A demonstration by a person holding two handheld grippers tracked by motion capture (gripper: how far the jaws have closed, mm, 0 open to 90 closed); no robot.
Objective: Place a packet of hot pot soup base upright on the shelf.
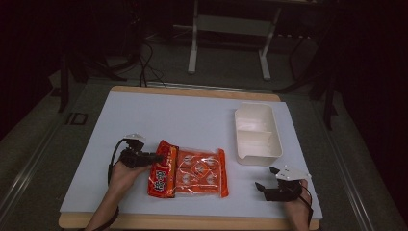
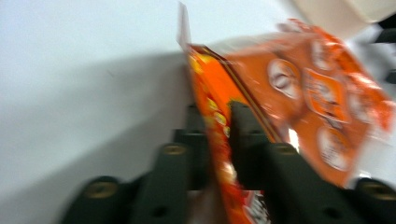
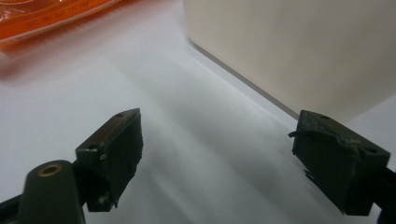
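Left tool [image 2: 219, 135] clamped on blurred orange packet [image 2: 299, 93] edge; right tool [image 3: 217, 158] apart, white tray [image 3: 289, 42] cropped.

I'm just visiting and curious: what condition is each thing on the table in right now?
Red snack packet: tipped up on its edge, between the left tool's jaws.
Orange snack pack: lying flat, sealed.
White divided tray: upright, empty.
Left tool: jaws around the red packet's edge.
Right tool: jaws wide open, holding nothing.

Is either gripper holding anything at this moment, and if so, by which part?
The left gripper has the red-orange snack packet by its upper left edge, between its jaws. The right gripper is open and holds nothing.
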